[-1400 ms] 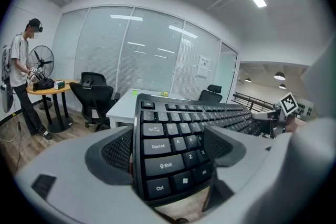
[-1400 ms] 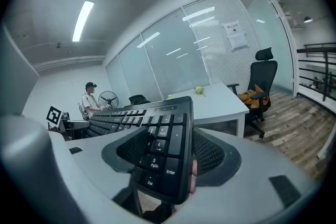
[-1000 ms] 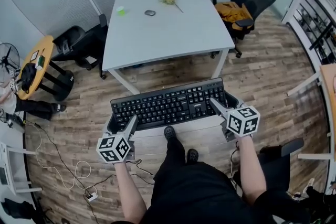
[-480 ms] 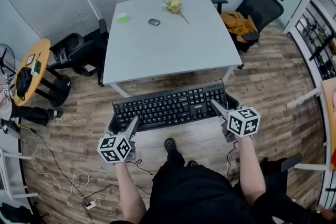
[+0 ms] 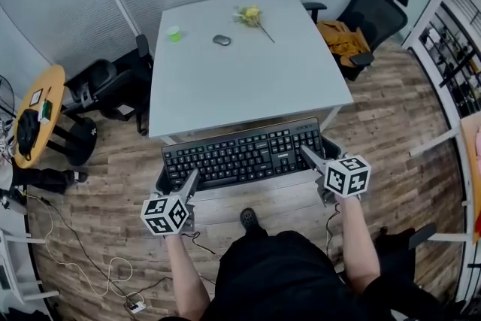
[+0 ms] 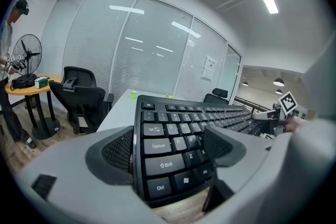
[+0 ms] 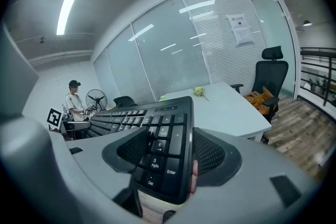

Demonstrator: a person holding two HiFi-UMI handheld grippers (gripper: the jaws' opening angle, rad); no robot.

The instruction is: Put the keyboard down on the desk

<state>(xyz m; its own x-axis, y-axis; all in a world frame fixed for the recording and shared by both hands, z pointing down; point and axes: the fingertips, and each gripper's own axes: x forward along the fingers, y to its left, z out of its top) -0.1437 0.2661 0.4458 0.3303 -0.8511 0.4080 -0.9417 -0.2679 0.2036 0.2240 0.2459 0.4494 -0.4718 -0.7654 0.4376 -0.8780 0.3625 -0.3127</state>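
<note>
The left gripper point(image 5: 174, 180) and right gripper point(image 5: 319, 155) are each clamped on one end of the keyboard point(image 5: 242, 154), which is held level in the air above the floor, just short of the near edge of the desk point(image 5: 248, 86). The carry is judged to be in hand. Next, the keyboard must be moved forward over bare desktop, short of the mouse point(image 5: 221, 40) and flower point(image 5: 252, 14), and lowered flat before release.

Head view steeply down, gripper views close, all sharing keyboard point(image 5: 242, 154)
</note>
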